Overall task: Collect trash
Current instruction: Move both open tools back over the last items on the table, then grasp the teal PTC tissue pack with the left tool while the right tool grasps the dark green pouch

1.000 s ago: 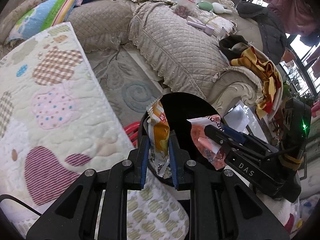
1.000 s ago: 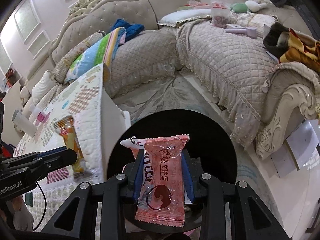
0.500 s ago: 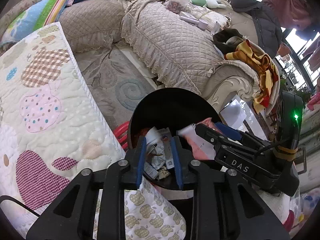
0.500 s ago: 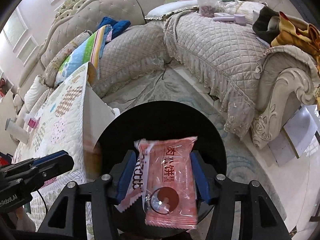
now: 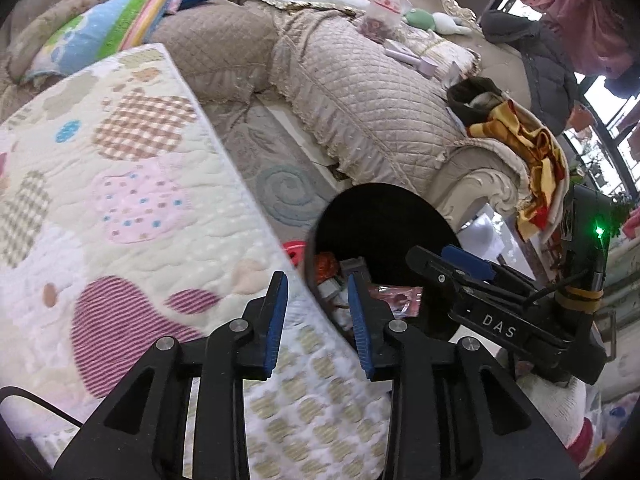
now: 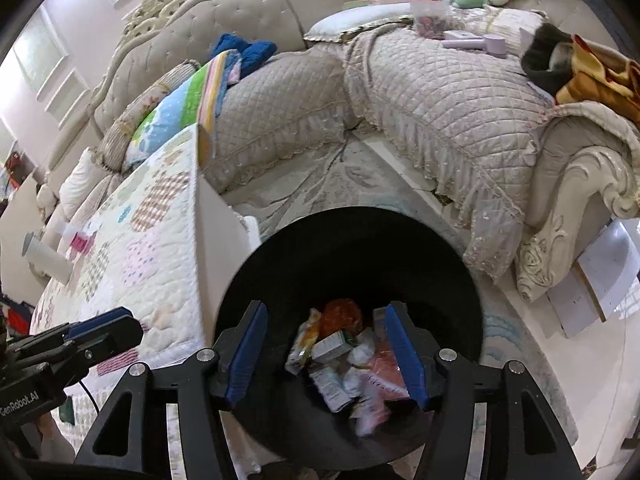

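A round black trash bin (image 6: 352,240) stands on the floor beside the quilt-covered table (image 5: 120,208). Several wrappers lie inside it, among them a pink snack packet (image 6: 386,372) and an orange-yellow wrapper (image 6: 306,340). My right gripper (image 6: 326,354) is open and empty right above the bin's mouth. My left gripper (image 5: 316,320) is open and empty over the table's edge, next to the bin rim (image 5: 310,248). The right gripper also shows in the left wrist view (image 5: 452,264), and the pink packet (image 5: 394,296) lies below it in the bin.
A beige quilted sofa (image 6: 420,92) curves behind the bin, with cushions, clothes and small items on it. A patterned rug (image 5: 280,188) covers the floor. A white cylinder (image 6: 46,258) and a pink item lie at the table's far end. A red object (image 5: 294,250) sits by the bin.
Both grippers opened. The orange-yellow wrapper fell from the left gripper and the pink packet from the right gripper into the bin. The left gripper moved back over the table's edge.
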Demonstrator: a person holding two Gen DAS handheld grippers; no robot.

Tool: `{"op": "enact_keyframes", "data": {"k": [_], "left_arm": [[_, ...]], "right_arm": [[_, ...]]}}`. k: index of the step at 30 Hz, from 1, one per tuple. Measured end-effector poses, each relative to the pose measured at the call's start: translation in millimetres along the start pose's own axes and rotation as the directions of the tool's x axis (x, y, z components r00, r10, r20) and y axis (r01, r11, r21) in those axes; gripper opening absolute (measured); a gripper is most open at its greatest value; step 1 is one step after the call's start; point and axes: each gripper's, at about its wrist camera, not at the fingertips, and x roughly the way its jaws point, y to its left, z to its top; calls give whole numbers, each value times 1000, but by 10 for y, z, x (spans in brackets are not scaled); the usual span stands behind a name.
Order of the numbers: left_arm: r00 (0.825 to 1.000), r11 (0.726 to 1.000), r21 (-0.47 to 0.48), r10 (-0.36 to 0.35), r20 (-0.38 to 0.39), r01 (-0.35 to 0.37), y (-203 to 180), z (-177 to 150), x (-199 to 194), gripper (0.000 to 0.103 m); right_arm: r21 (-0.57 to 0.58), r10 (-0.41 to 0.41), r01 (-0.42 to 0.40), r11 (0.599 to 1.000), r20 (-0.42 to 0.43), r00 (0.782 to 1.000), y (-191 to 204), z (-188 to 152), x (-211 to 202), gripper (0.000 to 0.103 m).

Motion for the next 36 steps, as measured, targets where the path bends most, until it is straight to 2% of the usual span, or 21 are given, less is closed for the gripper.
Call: {"op": "enact_keyframes", "data": {"k": [12,23,29,36], "left_arm": [[987,984,-91,158,38,-154,675,-258,-434,29],[962,940,-229,269,36,-254,1456,-586,-871,29],[948,912,-285,316,35,-294,1839,-794,-1153,29],[919,856,-374,394,23,-358,2422,-1047,-1558,29]], "right_arm": [[-142,76,-80,987,-34,997,674,-137,52,59],[-294,172,-204,934,-129,977,1564,-410,253,59],[-378,232,-292,878,-199,952,2077,-577,324,59],[-470,298,-418,778,-310,903,2715,-866,415,59]]}}
